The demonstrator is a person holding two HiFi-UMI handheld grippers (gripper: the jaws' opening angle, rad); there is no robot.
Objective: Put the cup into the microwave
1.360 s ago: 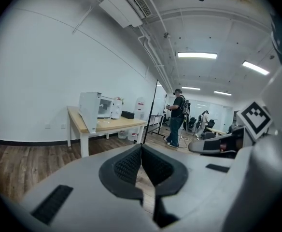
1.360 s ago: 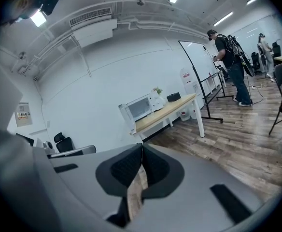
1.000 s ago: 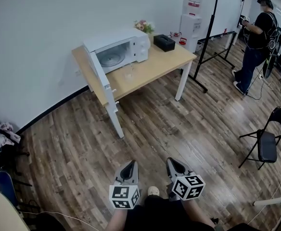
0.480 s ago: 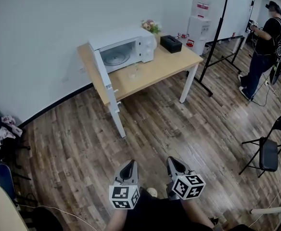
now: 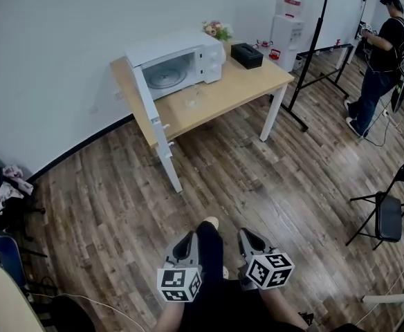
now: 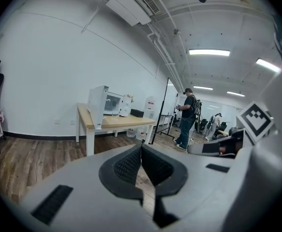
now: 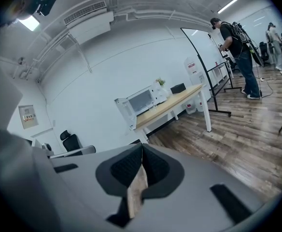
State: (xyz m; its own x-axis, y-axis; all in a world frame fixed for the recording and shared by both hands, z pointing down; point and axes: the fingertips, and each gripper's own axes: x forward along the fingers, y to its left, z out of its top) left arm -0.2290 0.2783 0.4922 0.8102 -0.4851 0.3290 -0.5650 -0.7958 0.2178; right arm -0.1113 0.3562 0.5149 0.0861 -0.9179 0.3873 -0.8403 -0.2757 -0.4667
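Note:
A white microwave (image 5: 178,62) stands on the wooden table (image 5: 247,81) against the far wall, its door (image 5: 149,109) swung wide open over the table's left end. A clear cup (image 5: 193,101) stands on the table in front of the oven's opening. Both grippers are low in the head view, far from the table, over the wooden floor. My left gripper (image 5: 184,247) and right gripper (image 5: 251,243) are shut with nothing between the jaws. The left gripper view shows the microwave (image 6: 107,103) small and far off; the right gripper view shows it (image 7: 143,100) too.
A black box (image 5: 247,55) and flowers (image 5: 216,30) share the table. A water dispenser (image 5: 287,21) and a whiteboard stand (image 5: 311,54) are to its right, a person (image 5: 382,54) beyond. A black folding chair (image 5: 389,209) stands at right. My leg and shoe (image 5: 209,235) show between the grippers.
The view has shifted a little, so the table sits slightly further right. A leg with a light shoe has stepped forward between the grippers. Both grippers keep their places, shut.

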